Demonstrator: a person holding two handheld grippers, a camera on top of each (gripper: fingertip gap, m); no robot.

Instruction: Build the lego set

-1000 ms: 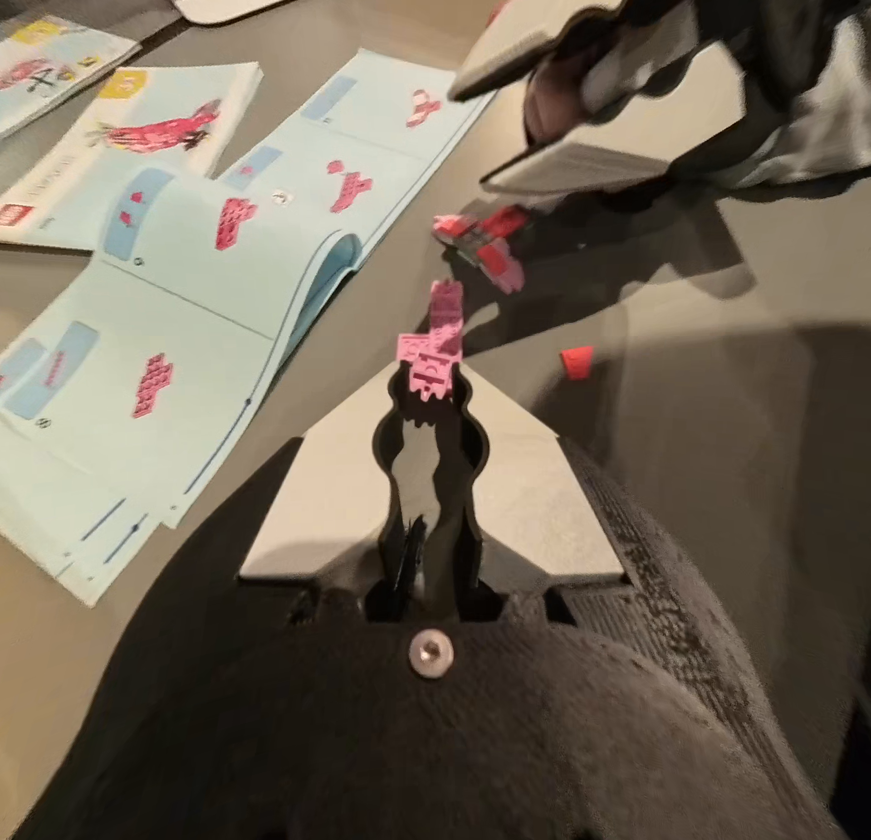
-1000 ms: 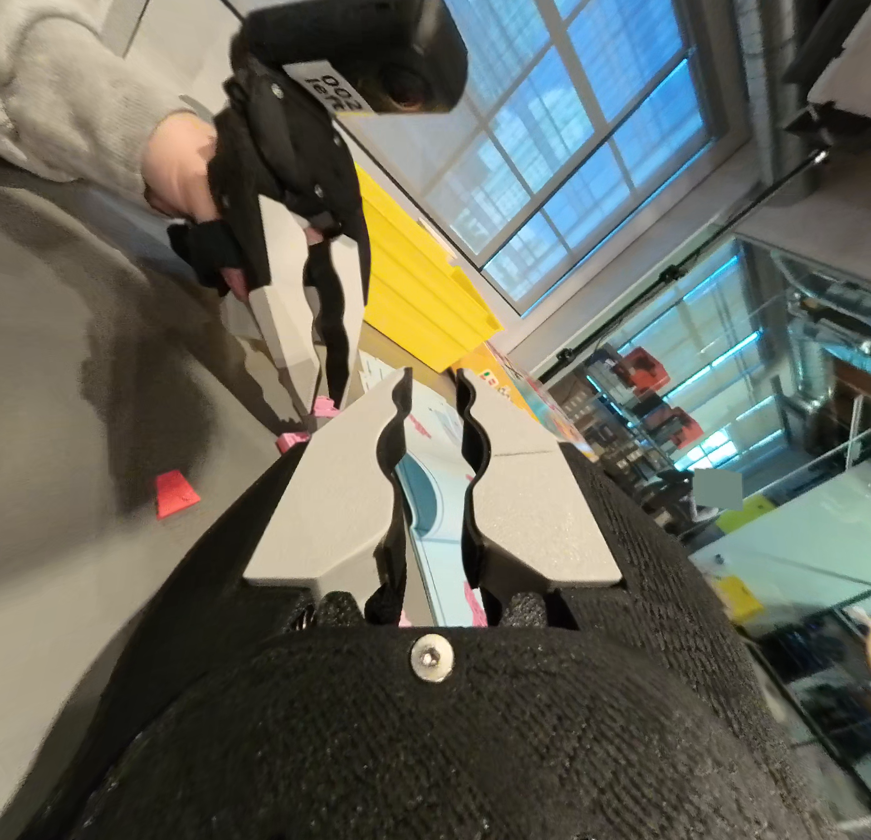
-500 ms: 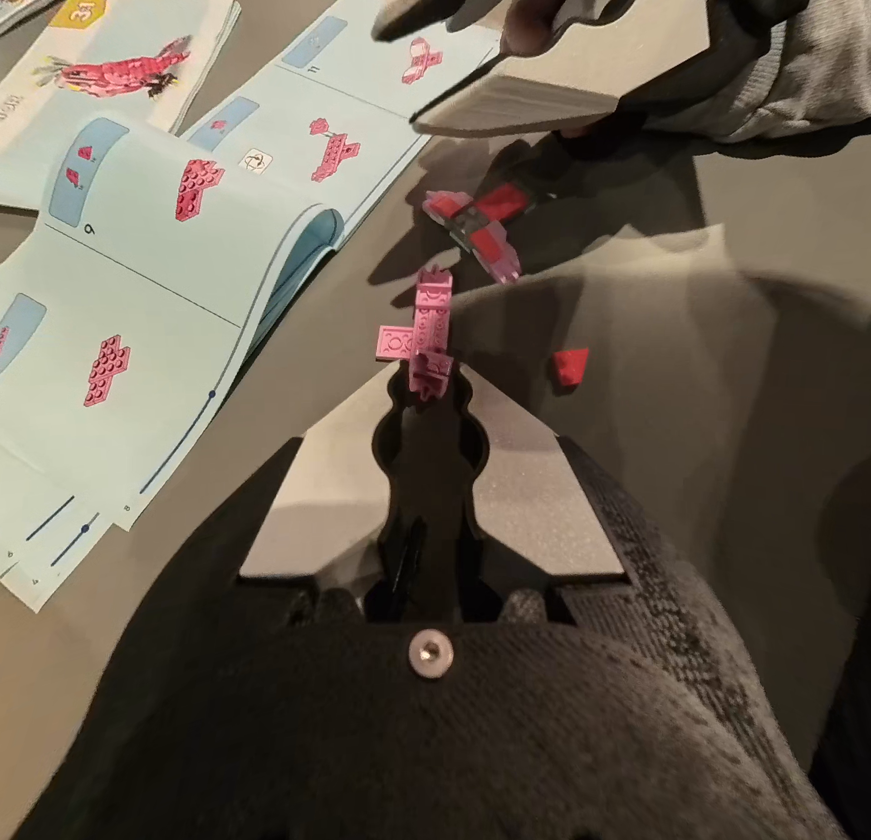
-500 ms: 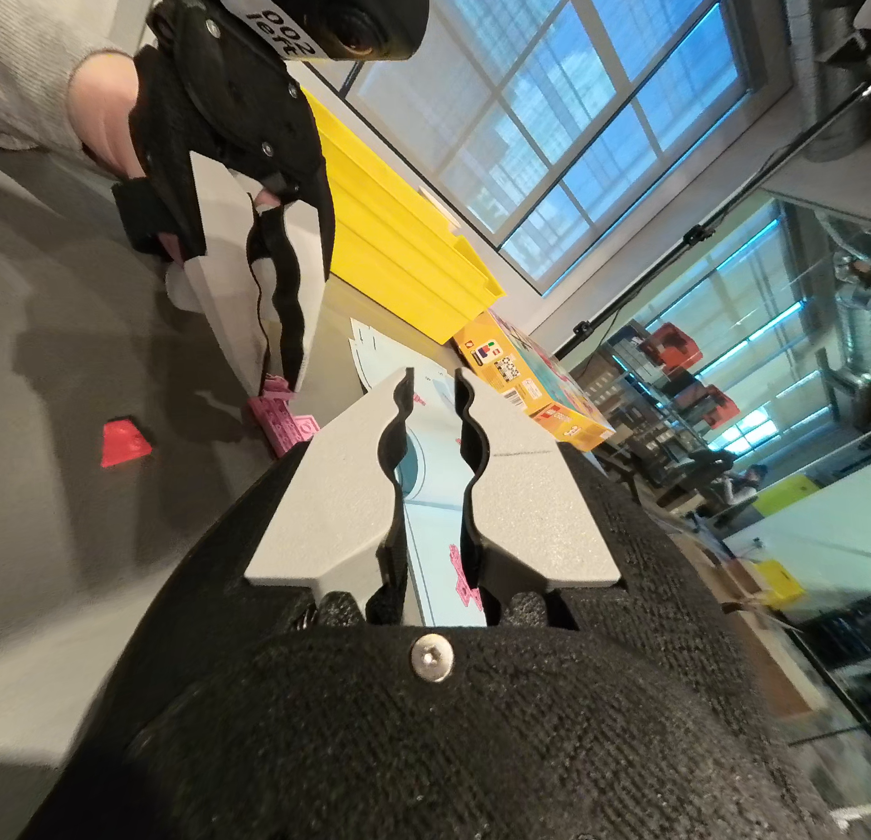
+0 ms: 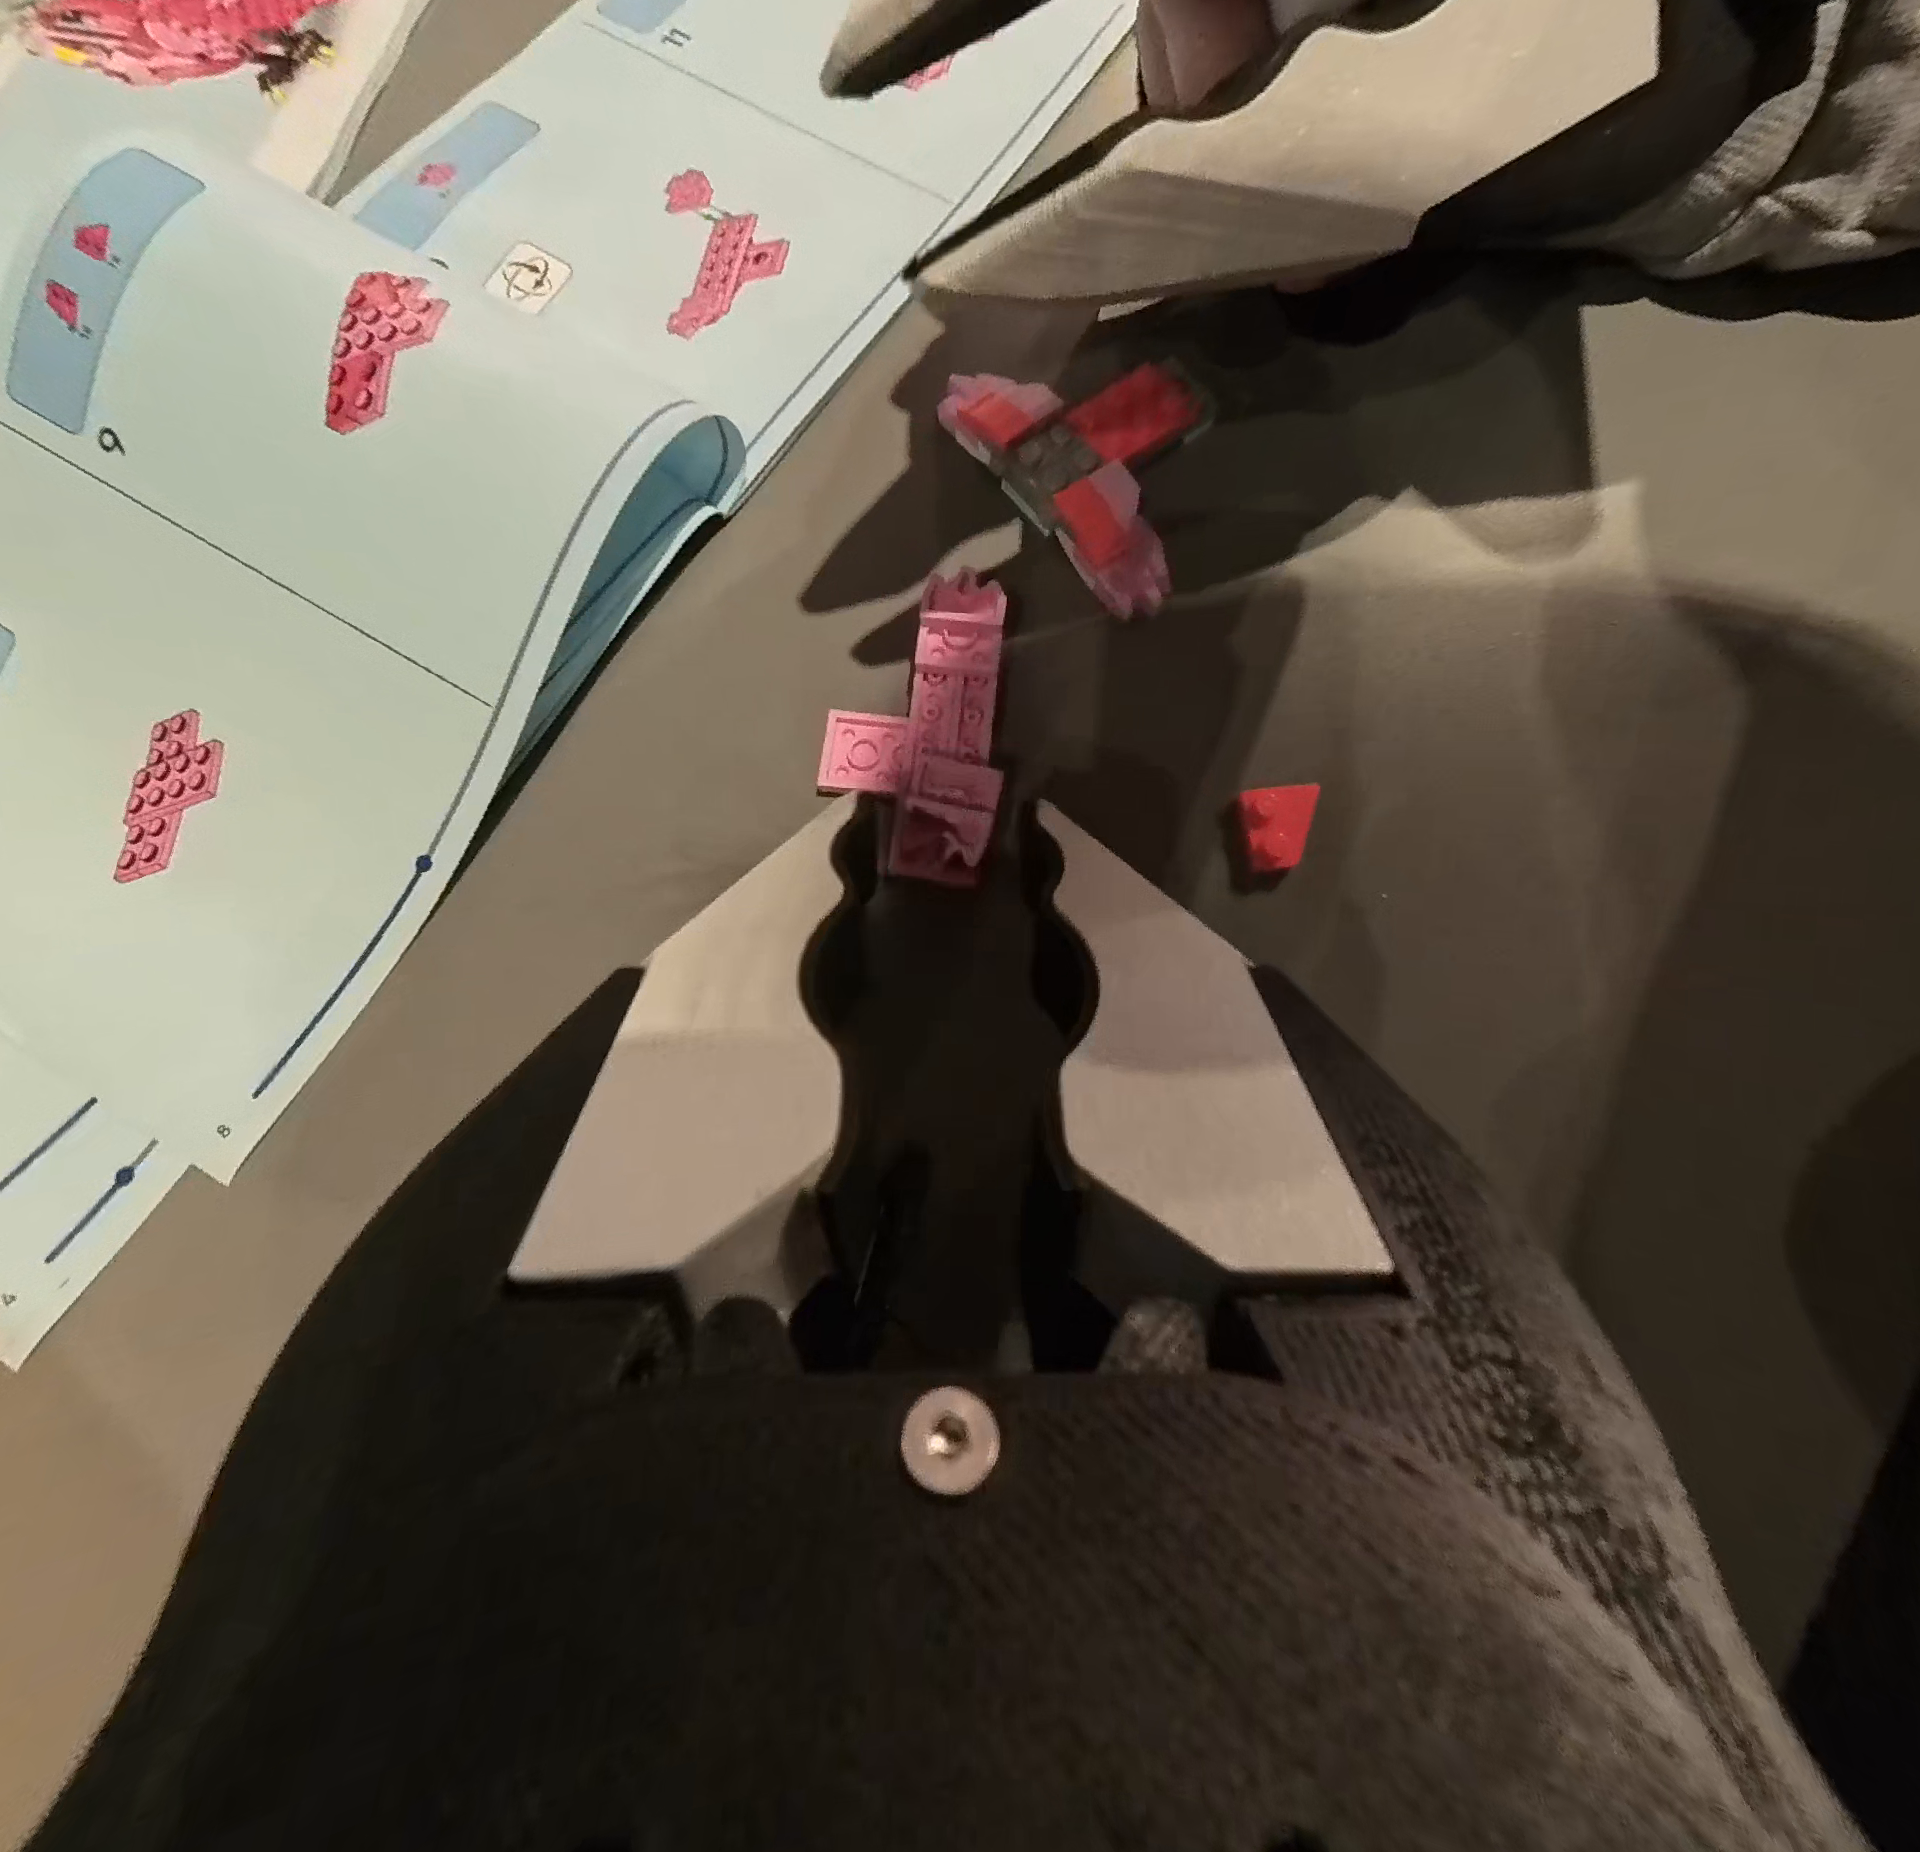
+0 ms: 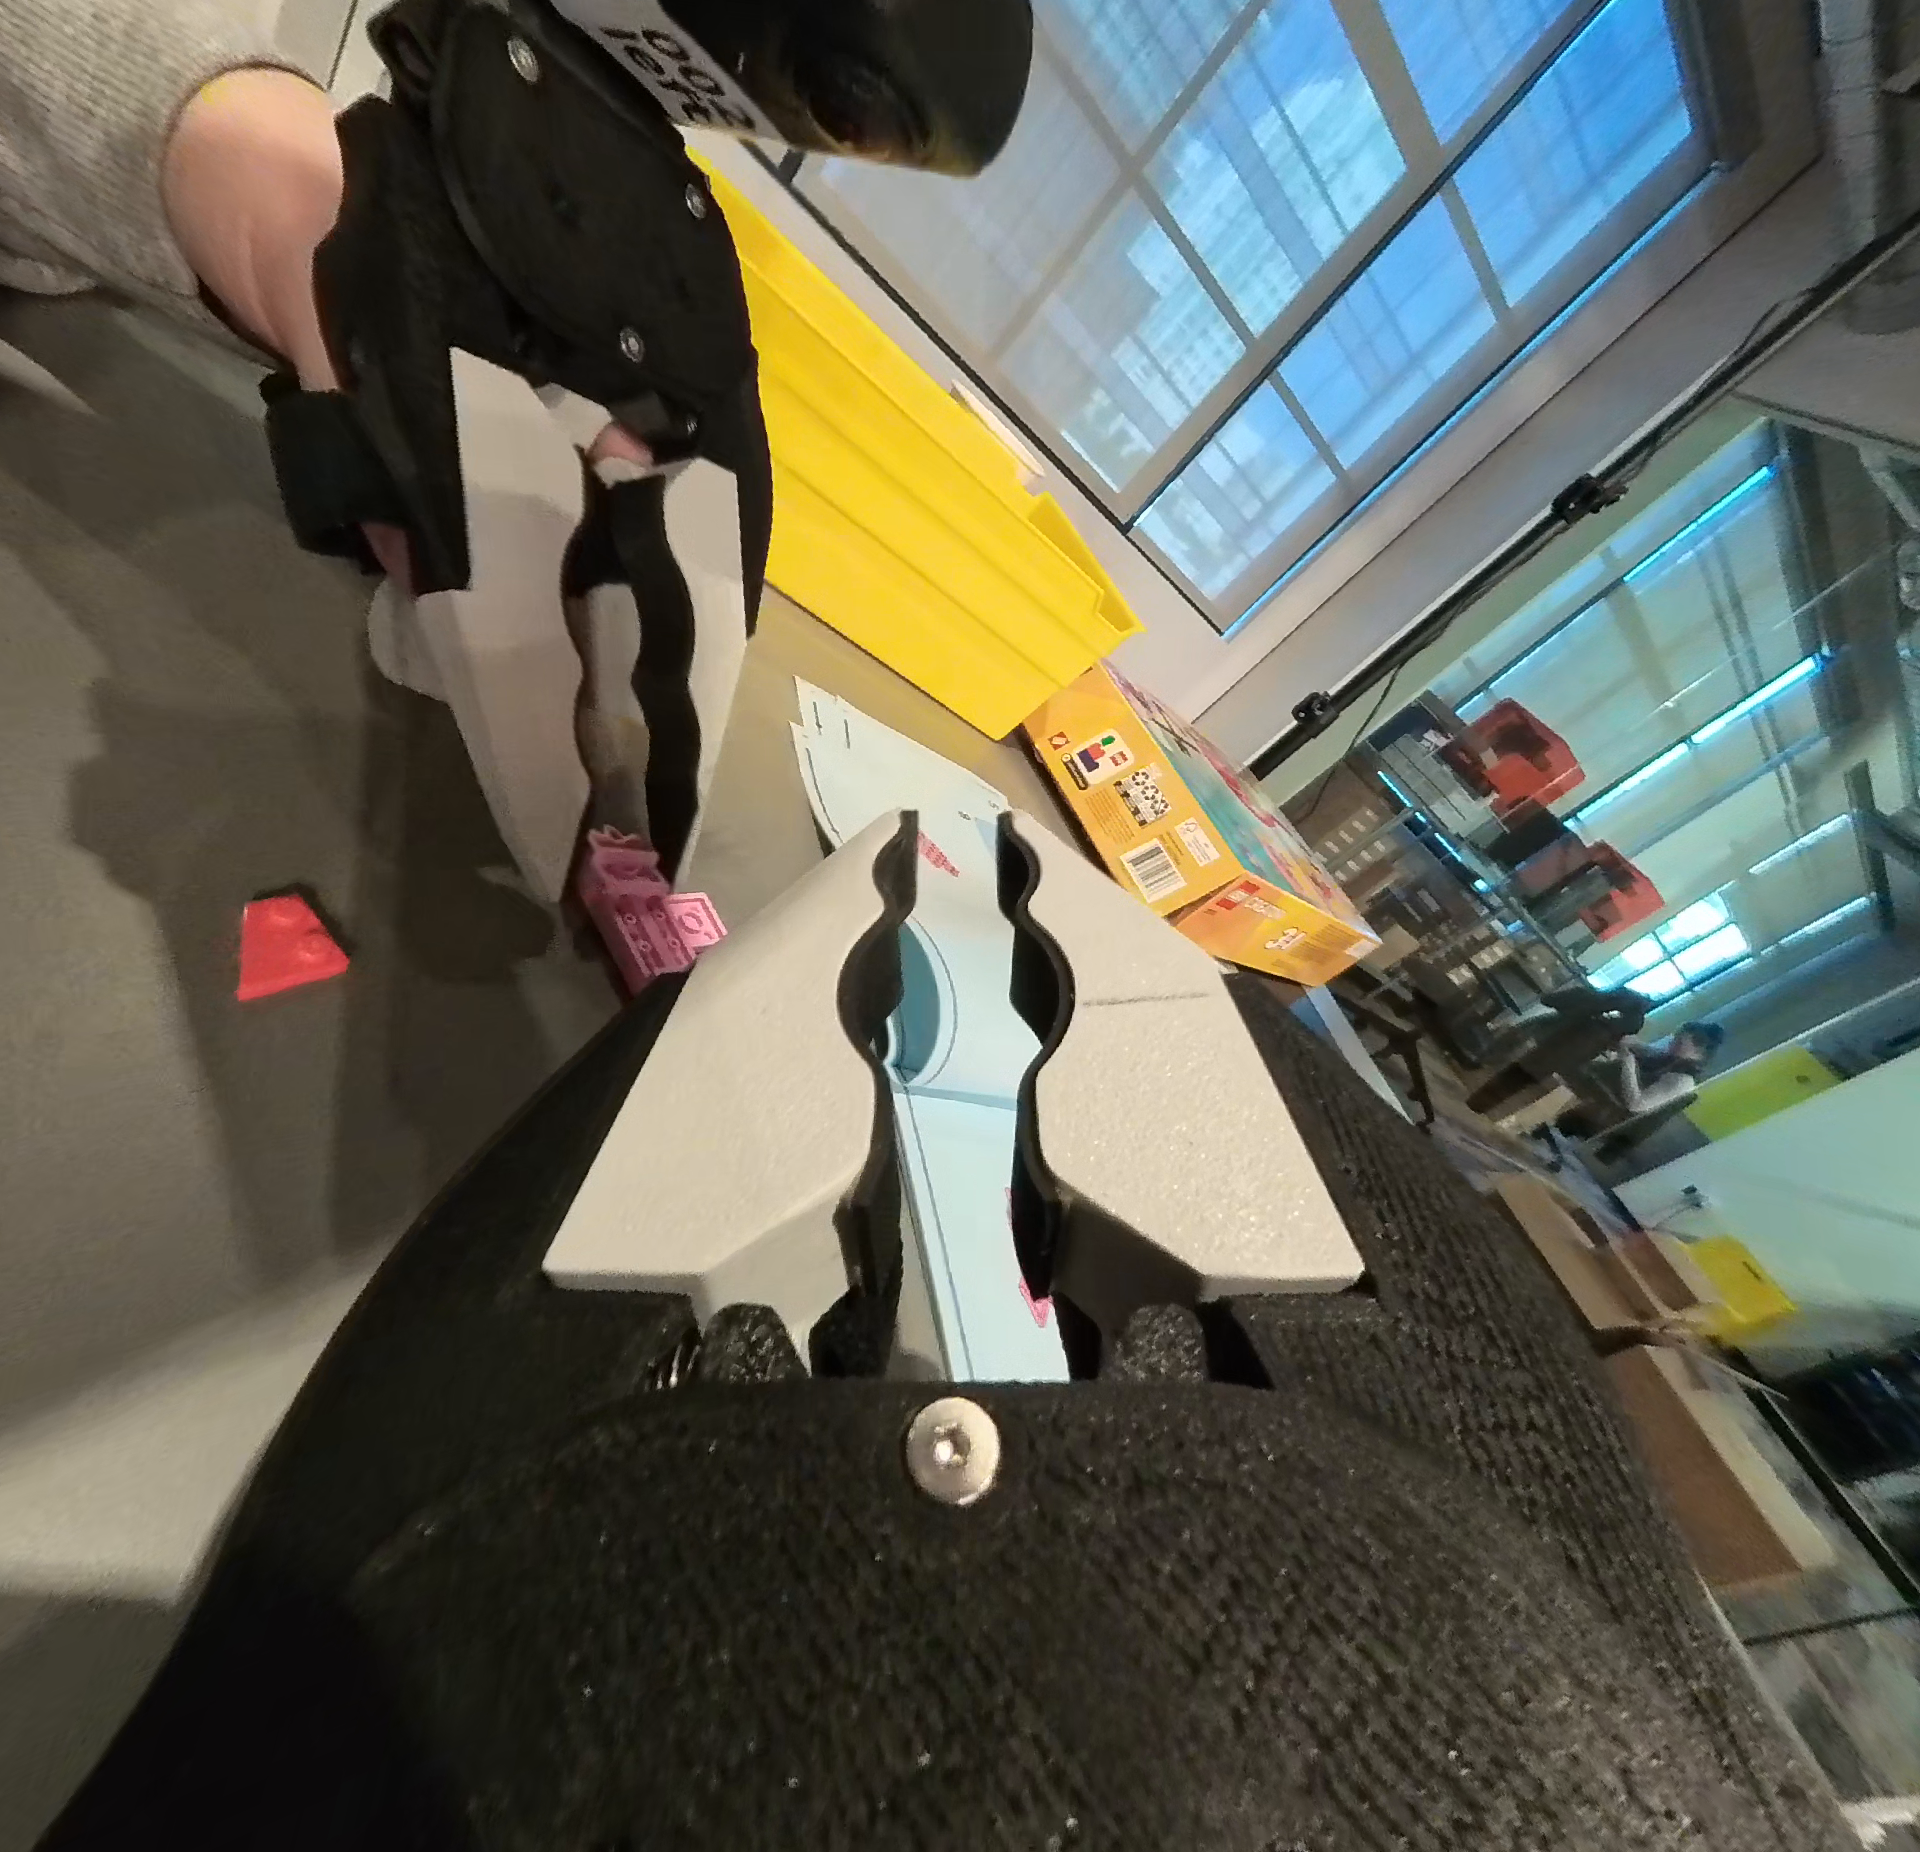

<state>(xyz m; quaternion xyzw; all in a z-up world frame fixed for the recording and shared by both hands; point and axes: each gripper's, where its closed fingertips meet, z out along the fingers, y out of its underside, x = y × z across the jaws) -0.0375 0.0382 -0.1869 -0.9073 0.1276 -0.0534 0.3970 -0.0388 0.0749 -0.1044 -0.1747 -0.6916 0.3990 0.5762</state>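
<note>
A pink lego sub-assembly [image 5: 945, 732] lies on the grey table [image 5: 1558, 971], its near end between the tips of my left gripper [image 5: 943, 820]. The jaws stand slightly apart, with dark gaps on both sides of the piece. It also shows in the right wrist view [image 6: 649, 914], under the left gripper [image 6: 623, 867]. A red, grey and pink assembly [image 5: 1070, 472] lies just beyond it. A small red wedge piece [image 5: 1276, 826] lies to the right, also seen in the right wrist view [image 6: 286, 945]. My right gripper [image 6: 958, 826] is open and empty, hovering over the far assembly [image 5: 873, 181].
An open light-blue instruction booklet [image 5: 312, 555] covers the table's left side, with a second booklet [image 5: 187, 15] behind it. In the right wrist view, stacked yellow bins [image 6: 914, 514] and the orange set box [image 6: 1174, 826] stand at the far edge by windows. About 9 cm separates my left fingertips from my right.
My left gripper lowered the pink sub-assembly toward the table and its jaws have parted a little. The right gripper moved in closer above the red and grey assembly.
</note>
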